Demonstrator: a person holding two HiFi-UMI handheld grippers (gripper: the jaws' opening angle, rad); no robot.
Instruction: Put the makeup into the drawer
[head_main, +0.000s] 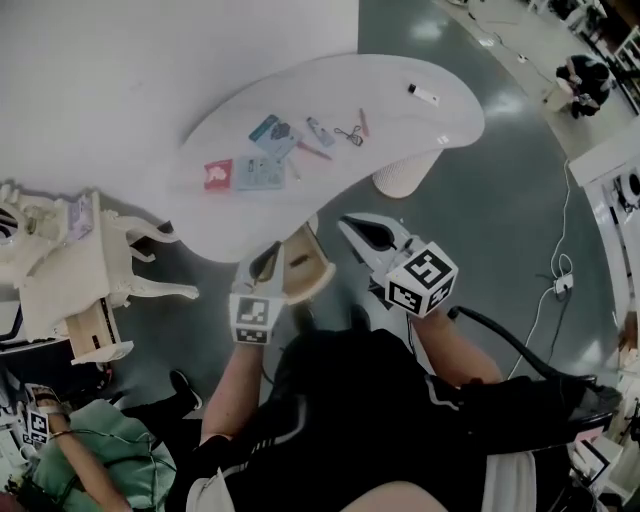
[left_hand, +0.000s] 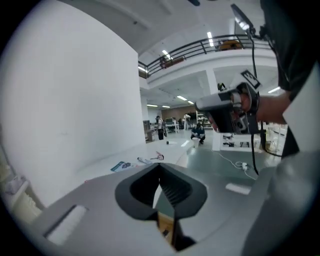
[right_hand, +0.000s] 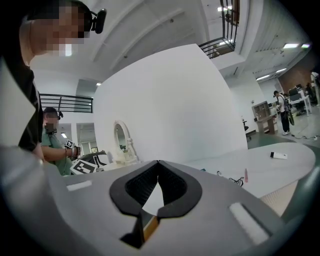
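Several makeup items lie on the white curved table (head_main: 420, 130): a red packet (head_main: 217, 173), a blue packet (head_main: 260, 173), a teal packet (head_main: 270, 130), an eyelash curler (head_main: 349, 136), a pink lipstick (head_main: 363, 121) and a white tube (head_main: 424, 94). Both grippers hang in the air at the table's near edge, short of the items. My left gripper (head_main: 303, 233) is shut and holds nothing, its pads meeting in its own view (left_hand: 160, 166). My right gripper (head_main: 345, 223) is likewise shut and empty (right_hand: 158, 162). The white dresser (head_main: 90, 270) stands to the left, one drawer (head_main: 95, 335) pulled out.
A second person in green (head_main: 100, 450) sits on the floor at the lower left, with marker cubes nearby. The dresser's oval mirror (right_hand: 121, 142) shows in the right gripper view. A cable and power strip (head_main: 560, 285) lie on the grey floor at right. A white wall backs the table.
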